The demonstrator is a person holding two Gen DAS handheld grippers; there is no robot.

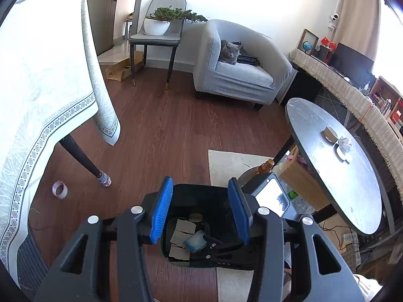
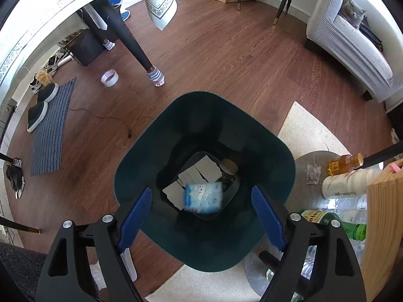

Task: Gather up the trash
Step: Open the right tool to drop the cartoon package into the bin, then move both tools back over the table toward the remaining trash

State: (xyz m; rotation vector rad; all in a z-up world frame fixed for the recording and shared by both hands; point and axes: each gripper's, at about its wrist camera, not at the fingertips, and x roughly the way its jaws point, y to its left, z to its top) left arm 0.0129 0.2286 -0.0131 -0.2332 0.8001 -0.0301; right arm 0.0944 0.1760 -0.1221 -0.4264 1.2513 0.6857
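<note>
A dark green trash bin [image 2: 141, 166] stands on the wood floor, directly below my right gripper [image 2: 202, 217], which is open and empty. A blue-and-white packet [image 2: 203, 197], blurred by motion, is inside the bin above pieces of cardboard [image 2: 199, 175]. My left gripper [image 1: 200, 211] is open and empty above the same bin [image 1: 199, 193]; the packet [image 1: 195, 242] and the other gripper's black frame show between its fingers. Crumpled white paper [image 1: 344, 143] lies on the round grey table [image 1: 352, 181].
A roll of tape [image 2: 108, 77] lies on the floor by a table leg [image 2: 131, 40]. A low shelf with bottles [image 2: 342, 183] stands right of the bin. A cream rug [image 2: 309, 130], a grey armchair with a cat [image 1: 230, 52], and a door mat with shoes [image 2: 47, 128] are around.
</note>
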